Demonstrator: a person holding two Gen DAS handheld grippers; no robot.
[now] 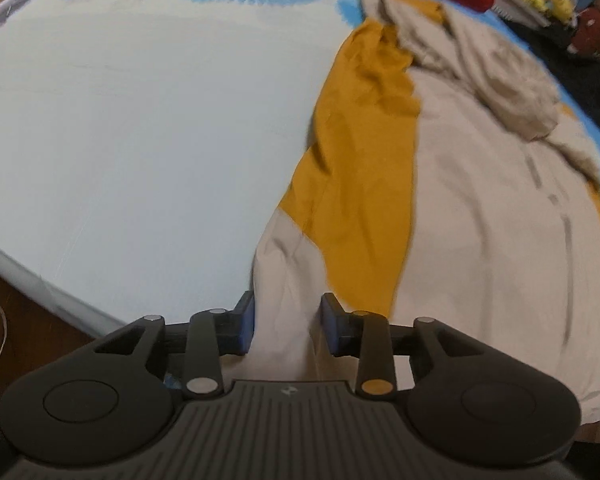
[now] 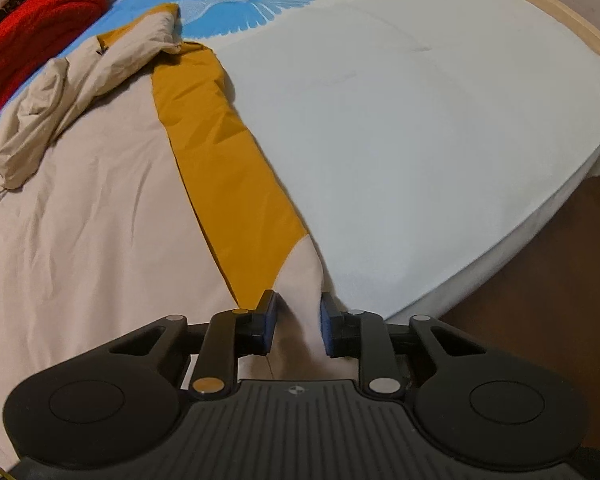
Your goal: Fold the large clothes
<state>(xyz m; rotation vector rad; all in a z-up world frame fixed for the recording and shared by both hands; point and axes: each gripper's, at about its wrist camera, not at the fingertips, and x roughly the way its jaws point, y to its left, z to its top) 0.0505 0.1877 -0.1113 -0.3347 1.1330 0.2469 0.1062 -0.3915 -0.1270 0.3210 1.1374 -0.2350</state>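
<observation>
garment: large beige-and-mustard jacket [image 1: 480, 216] spread flat on the bed [image 1: 140, 140], hood end bunched at far side, hem toward the cameras
left gripper [image 1: 286, 326]: jaws part-way apart, straddling a raised beige fold at the hem corner; near pad [image 1: 247, 322] looks against the cloth, other pad with a sliver of gap; firm pinch not confirmed
right gripper [image 2: 298, 326]: same picture at the opposite hem corner, beige tip [image 2: 304, 280] standing between the pads; contact on both sides unclear from blur, so clamp unconfirmed
mustard panel [image 2: 228, 168]: runs along each side edge, ends just ahead of both grip points
step, as judged: securing both bottom corners before lifting the hem toward the hood
risk 1: shallow bite, only the fold tip caught; cloth slips out on lift, one corner drops, fold skews
risk 2: grabbing top layer only; jacket front peels open instead of moving as one piece
risk 3: uneven lift between the two sides; hem goes diagonal, creases set in
risk 4: bunched hood and sleeve [image 1: 512, 92] at far end; folded hem lands on a lump, not flat
risk 5: pads catching the bed sheet under the corner; drags it along
clutter: red knit [image 2: 36, 28] near the hood end, close enough to snag on an overshoot
</observation>
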